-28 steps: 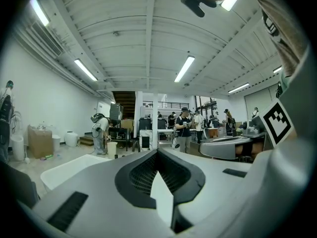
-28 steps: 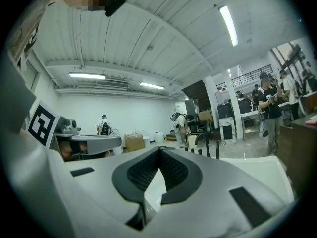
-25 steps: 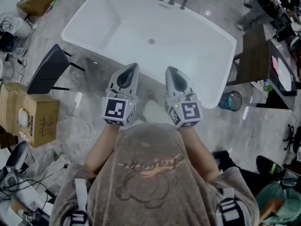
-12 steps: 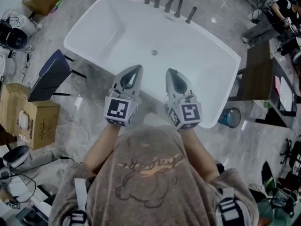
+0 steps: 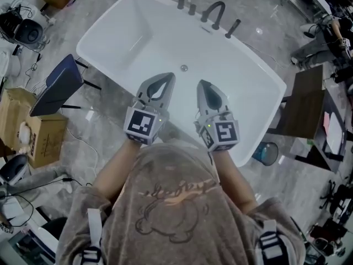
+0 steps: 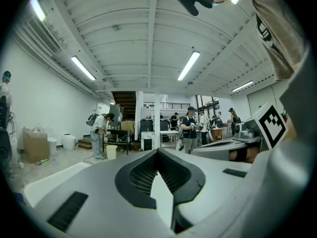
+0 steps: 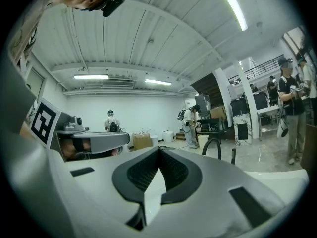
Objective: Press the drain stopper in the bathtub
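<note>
A white bathtub (image 5: 127, 32) fills the upper middle of the head view. Its small round metal drain stopper (image 5: 183, 68) sits in the tub floor. Both grippers hover over the near side of the tub, pointing toward the drain. The left gripper (image 5: 168, 76) is shut and empty, its tip just below and left of the stopper. The right gripper (image 5: 202, 83) is also shut and empty, slightly below and right of the stopper. In the left gripper view the left gripper (image 6: 157, 151) shows its jaws meeting at the tip. The right gripper (image 7: 159, 150) looks the same in its own view.
A black arched faucet (image 5: 215, 12) with separate handles (image 5: 186, 5) stands on the far rim; the faucet (image 7: 214, 145) also shows in the right gripper view. A dark stand (image 5: 55, 84) and cardboard box (image 5: 33, 128) lie left. A brown table (image 5: 303, 101) and blue bin (image 5: 266, 153) stand right.
Both grippers have moved forward from the near rim to over the tub, closer to the drain stopper. Both stay shut.
</note>
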Tool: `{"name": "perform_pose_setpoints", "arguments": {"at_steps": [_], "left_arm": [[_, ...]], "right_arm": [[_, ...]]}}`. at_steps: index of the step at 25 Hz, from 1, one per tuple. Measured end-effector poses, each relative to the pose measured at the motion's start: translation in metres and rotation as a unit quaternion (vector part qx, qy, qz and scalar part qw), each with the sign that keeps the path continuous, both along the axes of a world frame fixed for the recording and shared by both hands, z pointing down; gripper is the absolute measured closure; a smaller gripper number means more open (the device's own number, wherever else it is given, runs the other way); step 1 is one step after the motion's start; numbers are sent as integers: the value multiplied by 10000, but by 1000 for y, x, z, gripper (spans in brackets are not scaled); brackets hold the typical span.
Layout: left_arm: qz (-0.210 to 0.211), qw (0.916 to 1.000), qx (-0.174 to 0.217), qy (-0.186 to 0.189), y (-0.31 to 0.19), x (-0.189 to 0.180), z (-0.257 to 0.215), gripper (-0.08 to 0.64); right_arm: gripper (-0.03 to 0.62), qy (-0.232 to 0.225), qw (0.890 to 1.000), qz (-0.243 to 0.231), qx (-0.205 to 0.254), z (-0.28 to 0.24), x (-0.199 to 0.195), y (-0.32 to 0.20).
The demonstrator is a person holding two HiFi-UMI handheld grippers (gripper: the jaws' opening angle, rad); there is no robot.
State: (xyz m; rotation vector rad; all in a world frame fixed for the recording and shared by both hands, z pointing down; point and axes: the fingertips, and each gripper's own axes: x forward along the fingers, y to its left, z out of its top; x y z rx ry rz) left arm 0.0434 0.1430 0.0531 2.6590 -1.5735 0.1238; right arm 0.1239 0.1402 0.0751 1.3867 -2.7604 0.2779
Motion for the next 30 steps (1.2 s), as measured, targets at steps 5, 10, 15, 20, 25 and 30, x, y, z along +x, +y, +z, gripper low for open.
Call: {"name": "perform_pose_setpoints", "arguments": {"at_steps": [5,10,15,20,25,30], "left_arm": [[68,9999,-40,-103,-24,0,8,555],[304,9995,-69,-108,-56,-3,17,555],[583,9983,-31,-69,-91,-14,34,555],[886,9960,-33,-89,-125,-20,54,555],[1065,9941,-183,36,-155,-27,78,555],[1339,9905,-299,34,-184,-31,109,555]], "right_arm": [[591,29,10000,9,-48,6,-3,-28],[591,21,9998,149,-107,17,-7,-57],[591,-5,9991,398,-141,33,-19,-89],[591,4,9982,584,-141,52,-28,-121],[591,43,9966,795,-203,78,-33,-148],[591,18,9943,1034,-254,104,-32,-175]]}}
